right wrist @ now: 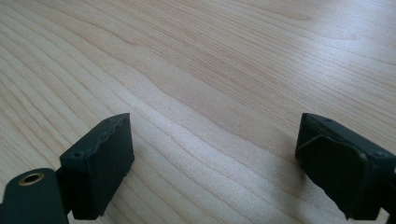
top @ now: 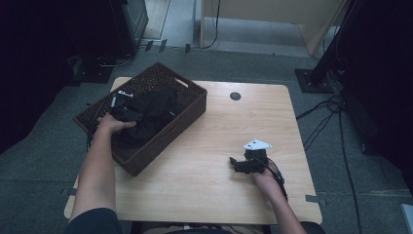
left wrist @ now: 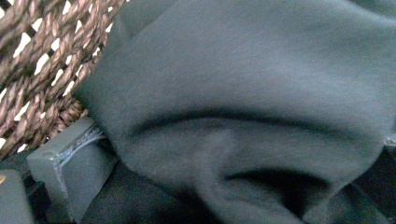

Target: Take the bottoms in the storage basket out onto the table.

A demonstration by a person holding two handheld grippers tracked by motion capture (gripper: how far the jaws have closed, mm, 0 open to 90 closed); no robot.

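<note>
Dark cloth reached for inside a woven basket

The left gripper (top: 122, 111) is set with jaws wide against the dark cloth (top: 151, 114), which lies in the brown wicker basket (top: 192, 95); the right gripper (top: 238, 163) is held wide, empty, over the wooden table (top: 204, 170).

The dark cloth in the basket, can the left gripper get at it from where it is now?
Probably yes. The left gripper is already down inside the woven basket, jaws wide, with the dark cloth right against it and nothing between. Whether a pad already touches the cloth is unclear.
</note>
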